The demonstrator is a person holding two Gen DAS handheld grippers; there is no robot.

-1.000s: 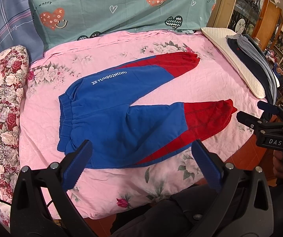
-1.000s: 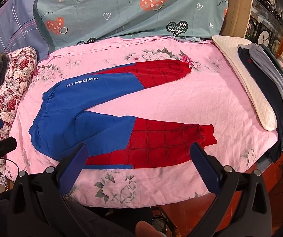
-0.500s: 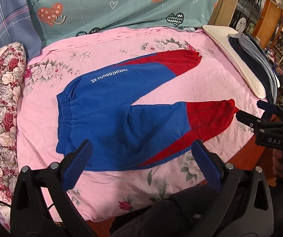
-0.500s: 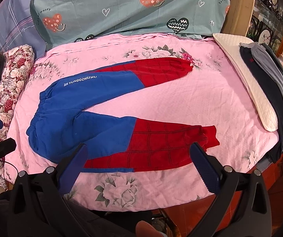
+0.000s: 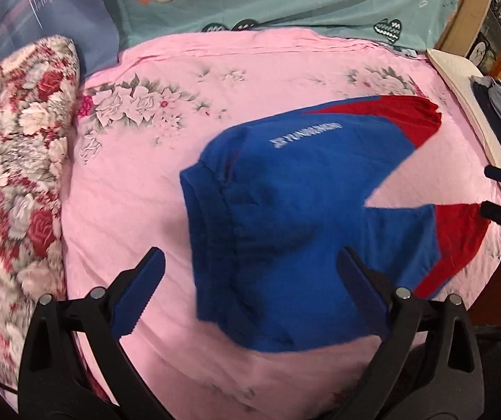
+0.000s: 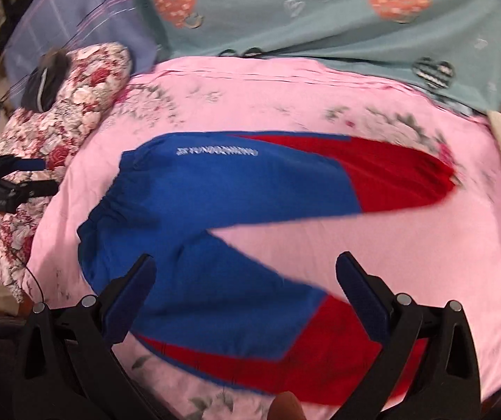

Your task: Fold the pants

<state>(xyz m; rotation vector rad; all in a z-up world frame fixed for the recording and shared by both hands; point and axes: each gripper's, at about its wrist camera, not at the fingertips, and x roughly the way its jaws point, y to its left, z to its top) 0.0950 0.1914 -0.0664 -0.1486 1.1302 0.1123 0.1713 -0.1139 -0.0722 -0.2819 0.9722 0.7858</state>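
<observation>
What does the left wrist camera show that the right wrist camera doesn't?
Only the left wrist view shows the dark clothes stacked on the white cushion at the bed's right edge. Only the right wrist view shows the dark object atop the floral pillow. Both show the blue and red pants spread unfolded on the pink sheet, with both grippers open.

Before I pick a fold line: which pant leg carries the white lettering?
The far leg, the one nearer the teal heart-print sheet. White lettering runs along its blue upper part; the near leg shows none.
</observation>
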